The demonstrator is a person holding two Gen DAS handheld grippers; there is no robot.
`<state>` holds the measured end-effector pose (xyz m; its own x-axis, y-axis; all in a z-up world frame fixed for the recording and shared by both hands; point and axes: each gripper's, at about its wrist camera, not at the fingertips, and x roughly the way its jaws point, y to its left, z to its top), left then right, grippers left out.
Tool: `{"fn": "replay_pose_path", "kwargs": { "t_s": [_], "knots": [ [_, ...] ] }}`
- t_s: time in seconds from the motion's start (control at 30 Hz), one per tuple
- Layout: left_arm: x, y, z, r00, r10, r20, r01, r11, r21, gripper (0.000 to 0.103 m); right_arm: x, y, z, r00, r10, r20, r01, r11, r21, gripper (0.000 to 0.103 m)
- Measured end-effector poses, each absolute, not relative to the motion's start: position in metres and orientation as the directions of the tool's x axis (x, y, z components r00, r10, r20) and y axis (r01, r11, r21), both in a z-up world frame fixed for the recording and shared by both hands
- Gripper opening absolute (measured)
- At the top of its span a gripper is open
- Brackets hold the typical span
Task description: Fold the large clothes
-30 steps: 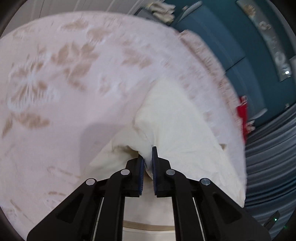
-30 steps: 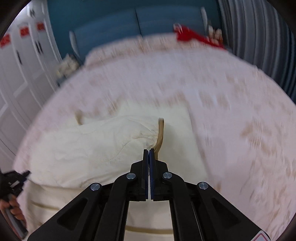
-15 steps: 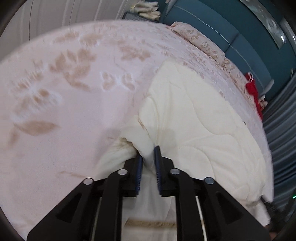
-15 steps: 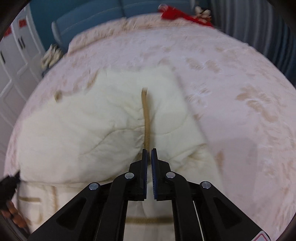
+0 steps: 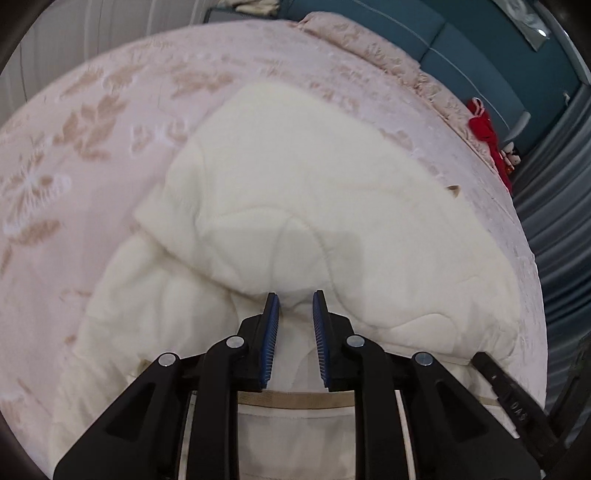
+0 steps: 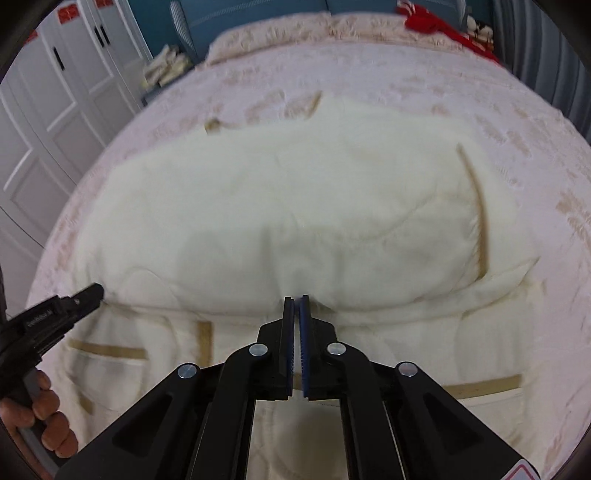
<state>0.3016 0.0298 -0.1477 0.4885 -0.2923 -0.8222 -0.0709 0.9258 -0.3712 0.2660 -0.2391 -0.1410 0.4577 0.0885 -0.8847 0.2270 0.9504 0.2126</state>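
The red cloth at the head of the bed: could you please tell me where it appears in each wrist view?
Left wrist view: the red cloth lies at the upper right, on the edge of the pink bedspread, against the blue headboard.
Right wrist view: the red cloth sits at the top right, partly cut off.
Shared landmark: the cream quilted garment fills the middle of both.

Bed (image 6: 406, 74), covered by pink spread with tan leaf print. Lying directly on it: one cream quilted garment (image 6: 288, 206) with tan trim, folded over itself, mid-bed; one red cloth item (image 6: 436, 22) well beyond the garment, near the headboard end.
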Motion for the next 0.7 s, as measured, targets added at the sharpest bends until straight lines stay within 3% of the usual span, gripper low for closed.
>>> {"fn": "replay_pose_path", "kwargs": {
  "t_s": [0.13, 0.27, 0.43, 0.7],
  "knots": [
    [0.297, 0.036, -0.162, 0.489, -0.321, -0.811, -0.074, 0.911, -0.405, 0.021, 0.256, -0.244, -0.157, 0.472, 0.098, -0.876, 0.238, 0.943, 0.234, 0.0],
    [0.295, 0.029, -0.164, 0.508, -0.287, -0.812, -0.039, 0.934, -0.354, 0.021, 0.253, -0.235, -0.155, 0.487, 0.057, -0.872, 0.228, 0.955, 0.189, 0.0],
    [0.292, 0.029, -0.164, 0.523, -0.283, -0.804, -0.024, 0.938, -0.345, 0.021, 0.235, -0.238, -0.107, 0.607, 0.029, -0.795, 0.217, 0.955, 0.2, 0.0],
    [0.291, 0.026, -0.164, 0.527, -0.273, -0.804, -0.013, 0.944, -0.33, 0.02, 0.223, -0.251, -0.081, 0.615, 0.071, -0.786, 0.252, 0.926, 0.281, 0.0]
  ]
}}
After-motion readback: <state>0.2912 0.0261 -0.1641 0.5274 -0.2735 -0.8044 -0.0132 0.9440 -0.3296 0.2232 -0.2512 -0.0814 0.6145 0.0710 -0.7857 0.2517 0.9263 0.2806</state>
